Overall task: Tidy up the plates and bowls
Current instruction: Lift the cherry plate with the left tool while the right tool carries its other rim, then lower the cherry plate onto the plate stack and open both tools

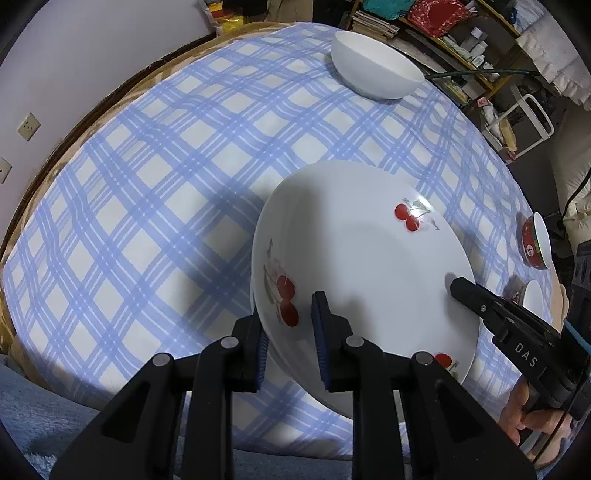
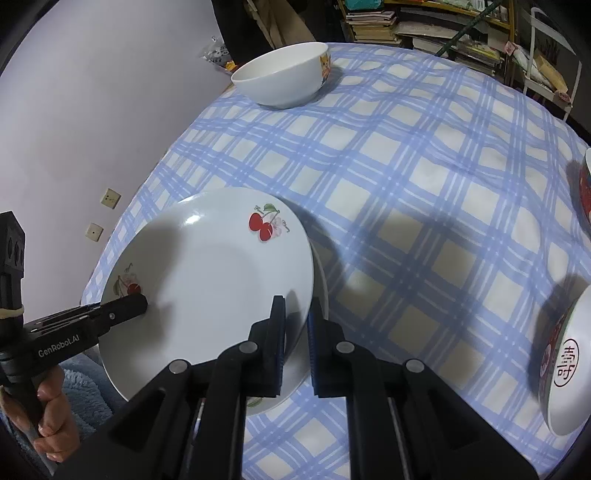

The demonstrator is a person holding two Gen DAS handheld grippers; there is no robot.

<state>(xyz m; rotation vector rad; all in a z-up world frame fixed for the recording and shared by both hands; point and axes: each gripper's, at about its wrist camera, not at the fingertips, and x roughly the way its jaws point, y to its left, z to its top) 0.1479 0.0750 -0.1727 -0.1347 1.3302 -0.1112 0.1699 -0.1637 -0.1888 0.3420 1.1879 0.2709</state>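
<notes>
A: We see the cherry plate (image 1: 365, 266) face up, slightly tilted, at lower centre of the left view, over the checked surface (image 1: 166, 184); the left tool (image 1: 290, 332) clamps its near-left rim.

B: We agree; the right tool (image 2: 297, 332), angled steeply down, pinches the opposite rim; a white bowl (image 2: 280, 77) sits upper centre.

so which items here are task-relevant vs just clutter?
Job: cherry plate, clamped at opposite rims by left gripper and right gripper; white bowl; red-patterned bowls.
Clutter: bookshelf, wall sockets.
</notes>
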